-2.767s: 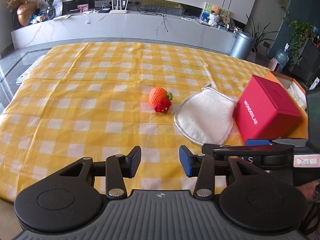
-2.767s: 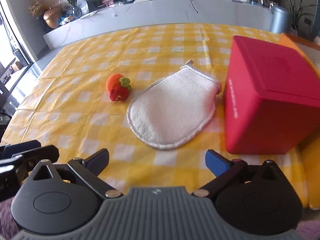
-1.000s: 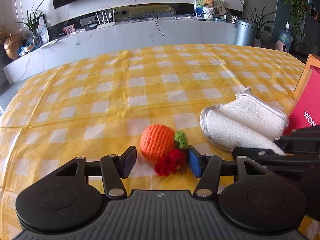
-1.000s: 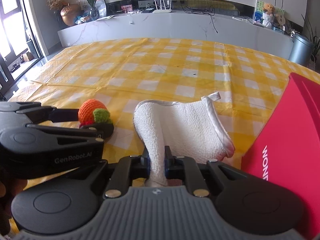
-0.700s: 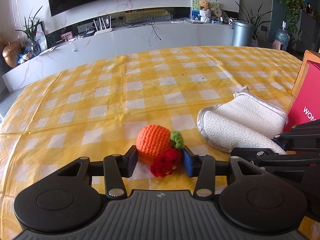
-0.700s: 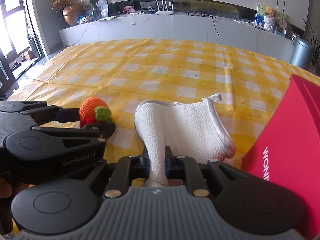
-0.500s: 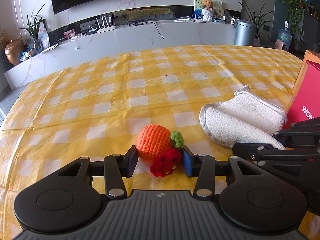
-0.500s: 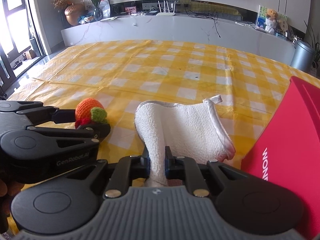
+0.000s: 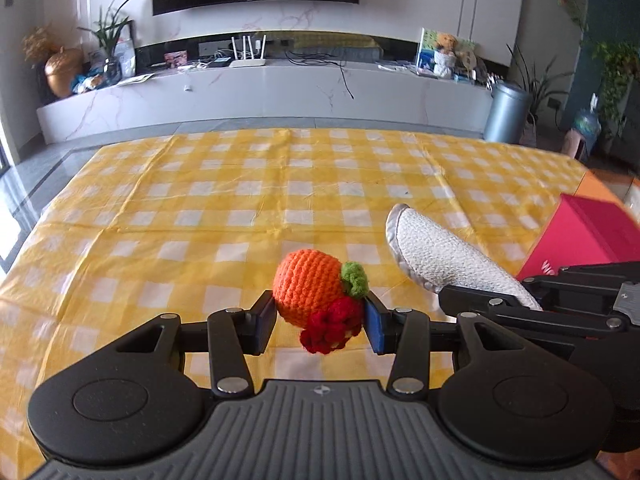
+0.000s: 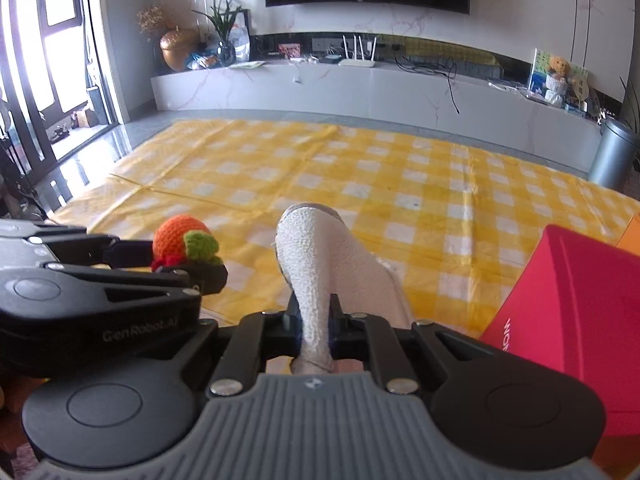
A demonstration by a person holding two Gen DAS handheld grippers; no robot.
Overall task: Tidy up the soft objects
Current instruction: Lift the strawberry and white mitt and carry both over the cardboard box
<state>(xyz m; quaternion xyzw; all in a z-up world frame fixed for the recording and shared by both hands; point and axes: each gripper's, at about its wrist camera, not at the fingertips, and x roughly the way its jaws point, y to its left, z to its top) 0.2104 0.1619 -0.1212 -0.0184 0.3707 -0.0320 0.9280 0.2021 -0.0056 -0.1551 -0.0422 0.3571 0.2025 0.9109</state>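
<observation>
— Above the yellow-checked tabletop (image 9: 224, 184), what has the left claw (image 9: 320, 320) got?

— A crocheted orange toy (image 9: 310, 292), squeezed between the two blue pads (image 9: 376, 330). The orange ball sits up and slightly left, the green leaf (image 9: 354, 278) points up and to the right, and a red knitted bit (image 9: 332, 330) hangs down below the pads. So its long axis runs from the ball at upper left down to the red part at lower right, roughly crosswise to the claw's fingers.

— Is it touching the cloth?

— It looks lifted clear of the surface. In the right wrist view the same toy (image 10: 182, 240) shows at the tip of the left claw (image 10: 172, 258), off to the left.

— And further right?

— The right claw (image 10: 315, 330) is pinched tight on a white terry mitt (image 10: 320, 264). The narrow gathered end is caught between the pads, and the mitt runs straight forward along the fingers, rising to a rounded far end with a grey trimmed edge. In the left wrist view the mitt (image 9: 444, 256) slants from upper left down to the right claw (image 9: 520, 304) at the right.

— Anything beyond that?

— A red box (image 10: 576, 312) sits at the far right, close beside the mitt, with an orange box edge (image 10: 630, 236) just behind it.
</observation>
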